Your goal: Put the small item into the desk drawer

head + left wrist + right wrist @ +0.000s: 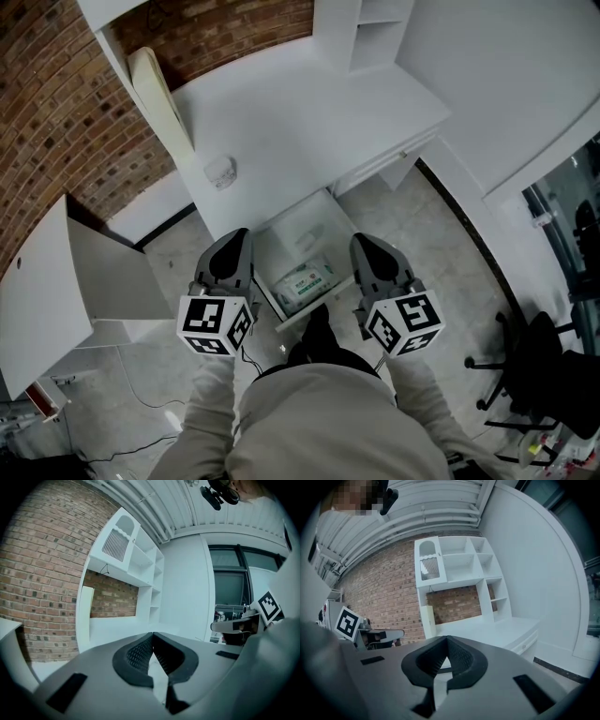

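Note:
A small white item [221,171] lies on the white desk [300,112] near its left front edge. Below it the desk drawer [281,234] stands pulled out, with a green and white packet [305,279] inside. My left gripper [232,239] hovers over the drawer's left side, shut and empty. My right gripper [366,244] hangs over the drawer's right side, also shut with nothing held. In the left gripper view the left gripper [153,635] has its pads meeting at the tip. The right gripper [446,640] shows the same in the right gripper view. Both point at the desk and shelves.
A cream board [159,94] leans against the brick wall at the desk's left end. A white shelf unit [375,28] rises at the back. A white cabinet [56,300] stands to the left, and a black office chair [544,375] to the right.

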### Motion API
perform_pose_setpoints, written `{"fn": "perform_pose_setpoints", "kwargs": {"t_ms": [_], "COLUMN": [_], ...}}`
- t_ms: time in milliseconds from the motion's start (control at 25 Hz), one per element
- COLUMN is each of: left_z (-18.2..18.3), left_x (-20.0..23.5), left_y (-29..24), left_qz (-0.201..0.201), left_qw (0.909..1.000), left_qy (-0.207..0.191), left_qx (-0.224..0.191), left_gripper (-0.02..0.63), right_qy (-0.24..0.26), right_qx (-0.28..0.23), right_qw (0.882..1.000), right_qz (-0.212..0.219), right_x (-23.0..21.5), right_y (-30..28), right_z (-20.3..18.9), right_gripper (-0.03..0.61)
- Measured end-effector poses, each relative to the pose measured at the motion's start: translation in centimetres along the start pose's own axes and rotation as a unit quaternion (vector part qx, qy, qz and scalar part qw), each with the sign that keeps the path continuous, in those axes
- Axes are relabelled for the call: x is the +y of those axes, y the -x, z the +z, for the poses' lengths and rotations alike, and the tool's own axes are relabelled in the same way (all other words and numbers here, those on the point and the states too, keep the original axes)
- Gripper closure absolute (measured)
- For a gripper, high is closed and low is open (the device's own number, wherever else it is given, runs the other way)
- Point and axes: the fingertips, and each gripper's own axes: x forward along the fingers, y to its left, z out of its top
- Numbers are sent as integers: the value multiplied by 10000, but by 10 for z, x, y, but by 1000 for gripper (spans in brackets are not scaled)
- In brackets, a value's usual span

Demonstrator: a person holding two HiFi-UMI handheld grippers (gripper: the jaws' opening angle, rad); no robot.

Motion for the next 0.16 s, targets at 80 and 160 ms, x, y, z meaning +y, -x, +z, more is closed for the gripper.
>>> {"fn": "perform_pose_setpoints", "kwargs": {"t_ms": [80,160], "left_z": [0,1], "left_x": [-1,-2], "left_y": [2,3], "left_qz": [-21,-33], "left_qw": [10000,10000], "left_qy": [19,19], "left_qx": [-3,-9], "left_gripper": [595,595], "right_qy": [-10,-12], "right_qx": [-1,-2], "right_qw": [10000,10000], "right_qz": [-8,-9], "right_x": [1,2], "right_y": [2,3], "right_z": [0,0], "right_gripper": [551,551]}}
